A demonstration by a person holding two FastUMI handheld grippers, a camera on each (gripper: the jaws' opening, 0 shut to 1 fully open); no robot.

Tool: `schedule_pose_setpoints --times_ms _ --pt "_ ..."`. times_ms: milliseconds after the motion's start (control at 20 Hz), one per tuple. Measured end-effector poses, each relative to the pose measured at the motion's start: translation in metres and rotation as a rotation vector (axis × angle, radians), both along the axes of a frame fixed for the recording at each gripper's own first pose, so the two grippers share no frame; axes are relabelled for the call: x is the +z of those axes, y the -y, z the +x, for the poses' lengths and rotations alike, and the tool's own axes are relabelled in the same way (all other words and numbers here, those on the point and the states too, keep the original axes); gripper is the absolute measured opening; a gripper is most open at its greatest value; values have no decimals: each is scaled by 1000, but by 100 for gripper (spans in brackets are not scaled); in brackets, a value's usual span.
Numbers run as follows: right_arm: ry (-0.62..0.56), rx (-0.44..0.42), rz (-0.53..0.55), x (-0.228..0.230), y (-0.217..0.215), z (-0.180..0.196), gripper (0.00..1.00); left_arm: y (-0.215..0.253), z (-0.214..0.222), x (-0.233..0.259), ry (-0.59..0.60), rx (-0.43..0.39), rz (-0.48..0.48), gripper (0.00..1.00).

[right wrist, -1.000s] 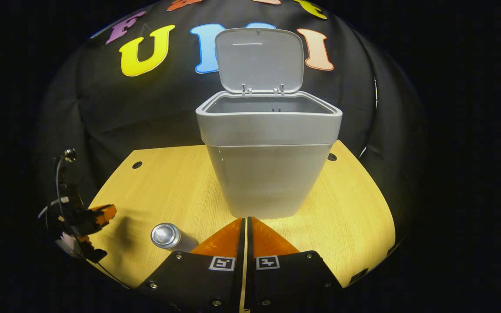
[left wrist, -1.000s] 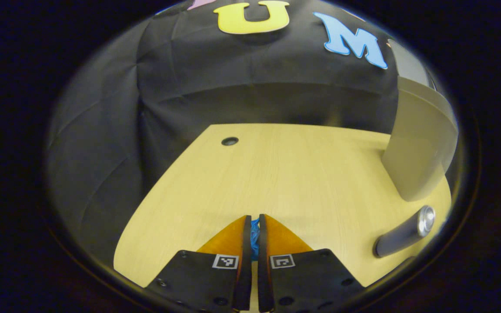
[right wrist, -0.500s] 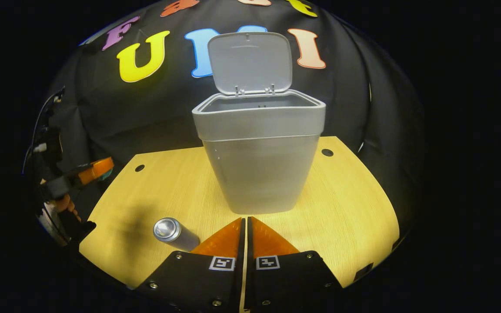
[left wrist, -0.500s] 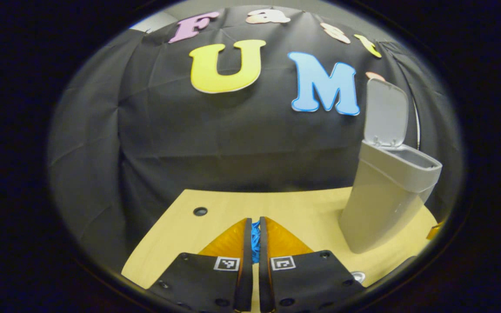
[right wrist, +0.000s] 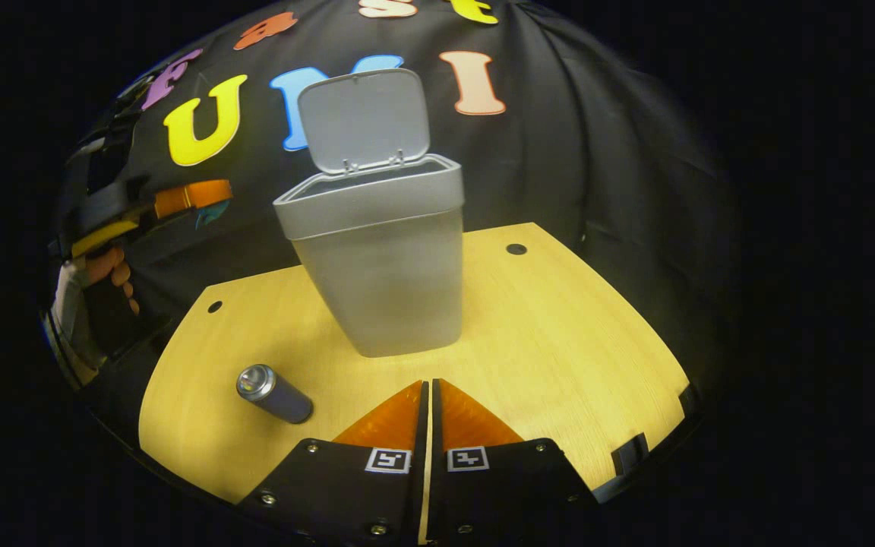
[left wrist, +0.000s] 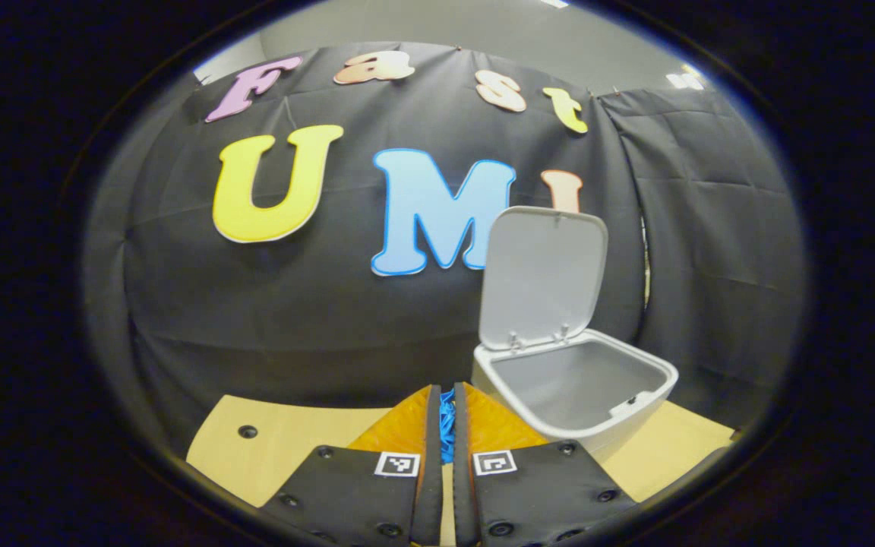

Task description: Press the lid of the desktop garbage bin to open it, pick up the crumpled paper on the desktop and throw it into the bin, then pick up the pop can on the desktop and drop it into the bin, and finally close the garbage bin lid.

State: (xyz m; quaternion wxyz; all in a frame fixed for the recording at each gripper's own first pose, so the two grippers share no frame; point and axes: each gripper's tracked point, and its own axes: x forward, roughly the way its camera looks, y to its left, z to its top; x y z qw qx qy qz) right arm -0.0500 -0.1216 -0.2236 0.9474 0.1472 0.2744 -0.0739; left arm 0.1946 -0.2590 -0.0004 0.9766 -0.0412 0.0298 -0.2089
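I have the bin (left wrist: 574,387) open, my left tool (left wrist: 446,414) clamping the blue paper (left wrist: 446,425) near its mouth, ready to drop; the can (right wrist: 274,393) lies on the counter (right wrist: 559,319), my right tool (right wrist: 430,403) pinched together, empty.

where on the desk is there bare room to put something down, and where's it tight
The desk is bare to the right of the garbage bin, out to the far hole and the right edge. A smaller bare strip lies behind the pop can, toward the other hole. It is tightest between can, bin and the right gripper.
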Motion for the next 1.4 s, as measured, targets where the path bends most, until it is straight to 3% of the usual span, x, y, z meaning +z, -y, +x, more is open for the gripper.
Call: schedule_pose_setpoints --times_ms 50,150,200,250,300,550,600,650,700,1000,1300,1350,1400 --pt "-2 -26 2 -2 9 -7 4 16 1 5 6 -18 3 12" --pt "-5 -81 6 -4 24 -24 4 47 4 9 20 -61 22 12" --pt "-7 -109 9 -4 32 -31 3 59 5 11 30 -79 35 19" --pt "-11 -136 13 -7 39 -40 4 70 6 12 43 -90 50 19" --pt "-15 -163 16 -8 46 -48 3 78 9 15 57 -96 62 12" --pt "-42 -265 38 -18 68 -81 4 115 11 10 59 -147 96 100" --pt "-46 -276 40 -19 70 -84 4 118 9 9 55 -152 91 87" --pt "-48 -283 43 -20 71 -87 4 121 9 8 53 -153 91 100" --pt "-50 -285 45 -20 71 -88 4 122 9 8 51 -152 94 95" --pt "-41 -209 31 -18 58 -68 4 93 13 11 61 -98 93 95" --pt "-25 -60 22 -13 23 -30 4 10 21 11 56 38 91 95" --pt "-22 -33 25 -13 15 -24 3 -7 22 11 54 65 89 100" --pt "-18 -3 27 -12 7 -16 3 -26 21 11 52 94 88 96"
